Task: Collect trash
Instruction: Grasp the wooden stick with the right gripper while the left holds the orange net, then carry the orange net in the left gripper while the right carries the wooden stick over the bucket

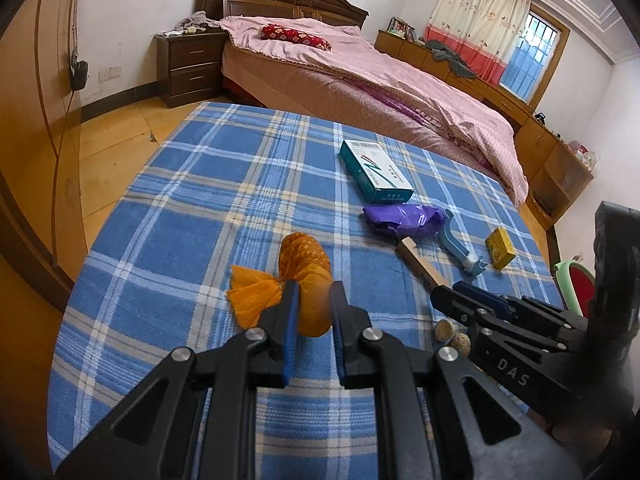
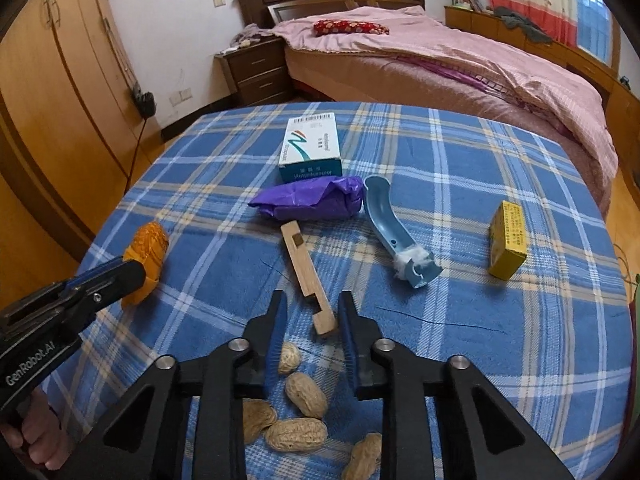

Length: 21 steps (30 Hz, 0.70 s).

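My left gripper [image 1: 314, 294] is shut on an orange wrapper [image 1: 306, 276] on the blue plaid table [image 1: 192, 200]; it also shows in the right wrist view [image 2: 150, 246], held by that gripper [image 2: 120, 276]. My right gripper [image 2: 312, 308] is open and empty, its jaws on either side of the near end of a wooden stick [image 2: 306, 276], with several peanut shells [image 2: 306, 394] under it. In the left wrist view the right gripper [image 1: 452, 292] sits at the stick's [image 1: 420, 264] end.
On the table lie a teal-and-white box [image 2: 312, 152], a crumpled purple bag [image 2: 308, 198], a blue plastic piece with white fluff [image 2: 396, 232] and a yellow box [image 2: 508, 240]. A bed [image 2: 460, 64] stands behind, wardrobes [image 2: 52, 92] at the left.
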Tool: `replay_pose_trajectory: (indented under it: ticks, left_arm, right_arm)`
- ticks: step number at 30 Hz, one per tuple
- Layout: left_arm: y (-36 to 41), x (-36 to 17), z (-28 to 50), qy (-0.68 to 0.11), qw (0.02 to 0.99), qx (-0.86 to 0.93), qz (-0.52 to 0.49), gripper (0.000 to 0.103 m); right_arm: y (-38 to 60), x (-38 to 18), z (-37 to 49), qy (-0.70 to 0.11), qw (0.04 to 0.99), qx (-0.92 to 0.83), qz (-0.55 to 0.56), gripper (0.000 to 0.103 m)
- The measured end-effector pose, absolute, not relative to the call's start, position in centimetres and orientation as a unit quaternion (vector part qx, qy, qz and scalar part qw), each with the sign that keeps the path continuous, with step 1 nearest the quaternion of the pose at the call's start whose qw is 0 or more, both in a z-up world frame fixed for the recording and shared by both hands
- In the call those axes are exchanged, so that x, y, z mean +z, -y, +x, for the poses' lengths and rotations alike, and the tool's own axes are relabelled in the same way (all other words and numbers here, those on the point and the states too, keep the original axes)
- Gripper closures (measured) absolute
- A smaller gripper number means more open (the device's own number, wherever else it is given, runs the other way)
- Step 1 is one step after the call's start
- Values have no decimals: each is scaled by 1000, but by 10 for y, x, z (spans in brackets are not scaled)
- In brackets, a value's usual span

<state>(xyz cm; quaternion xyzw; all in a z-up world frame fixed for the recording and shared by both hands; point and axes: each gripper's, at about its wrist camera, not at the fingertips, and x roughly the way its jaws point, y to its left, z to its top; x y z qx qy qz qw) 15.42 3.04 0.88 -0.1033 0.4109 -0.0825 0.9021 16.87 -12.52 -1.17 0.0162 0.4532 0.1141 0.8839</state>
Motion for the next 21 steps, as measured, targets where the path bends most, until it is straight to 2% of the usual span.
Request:
replay_pose_trajectory:
  ticks: [3, 21]
  left_arm:
    - [-30, 8, 154, -410, 902, -82, -103, 88]
    - [-18, 30, 132, -388, 910, -105, -99, 88]
  right_arm:
    - [127, -13, 169, -452, 885, 108, 11, 91]
    - [148, 21, 130, -408, 903, 124, 47, 93]
